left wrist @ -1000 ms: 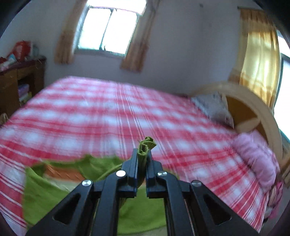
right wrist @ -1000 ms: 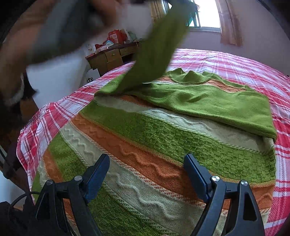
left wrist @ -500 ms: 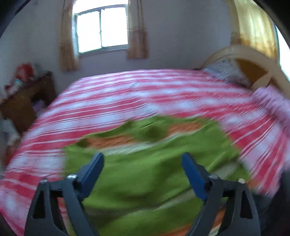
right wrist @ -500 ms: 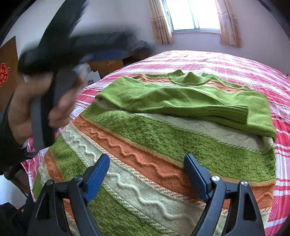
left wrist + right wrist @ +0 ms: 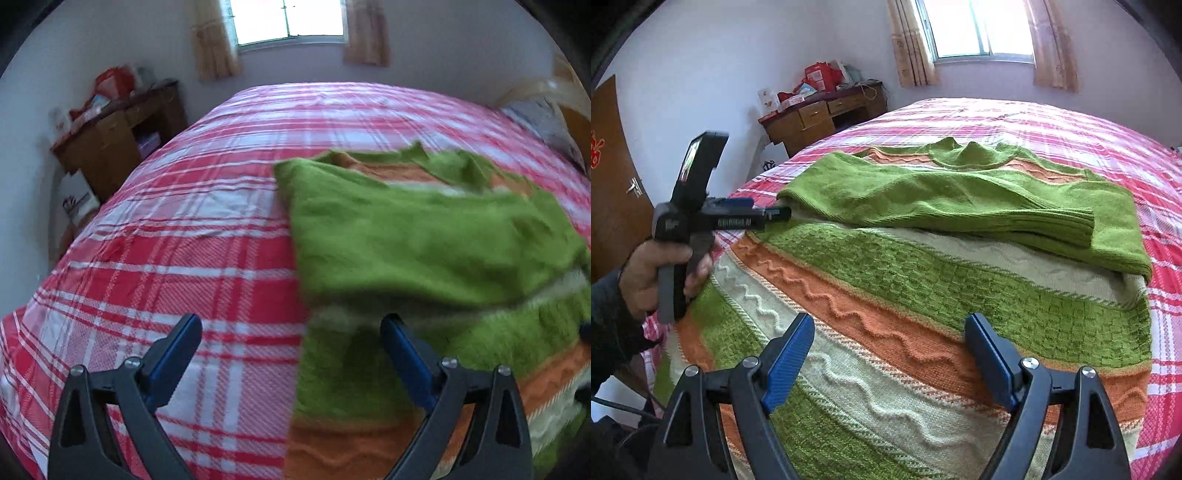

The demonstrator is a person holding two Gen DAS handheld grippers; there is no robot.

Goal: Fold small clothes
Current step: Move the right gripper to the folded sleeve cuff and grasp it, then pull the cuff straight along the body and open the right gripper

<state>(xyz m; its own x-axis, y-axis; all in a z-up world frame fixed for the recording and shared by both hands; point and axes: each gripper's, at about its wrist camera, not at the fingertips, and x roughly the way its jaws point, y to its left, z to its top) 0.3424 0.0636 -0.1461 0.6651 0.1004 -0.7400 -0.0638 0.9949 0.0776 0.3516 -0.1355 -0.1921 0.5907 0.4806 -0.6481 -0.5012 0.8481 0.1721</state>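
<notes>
Green wool, striped with orange and cream, is what I am folding: the sweater [image 5: 923, 280] lies flat on the red checked bed [image 5: 1071, 125], hem near me and collar far, so each fold has a firm base. One sleeve [image 5: 942, 206] lies across the chest, which I take as the first fold already made. My left claw [image 5: 291, 354] has just been opening; its jaws stand wide with nothing between them, hanging over the sweater's left edge where bedcover meets wool, I judge to reach the side next. My right claw [image 5: 890, 354] is released too, empty, poised above the lower stripes without pressing on them. My left hand [image 5: 661, 269] grips its handle at the near left corner
</notes>
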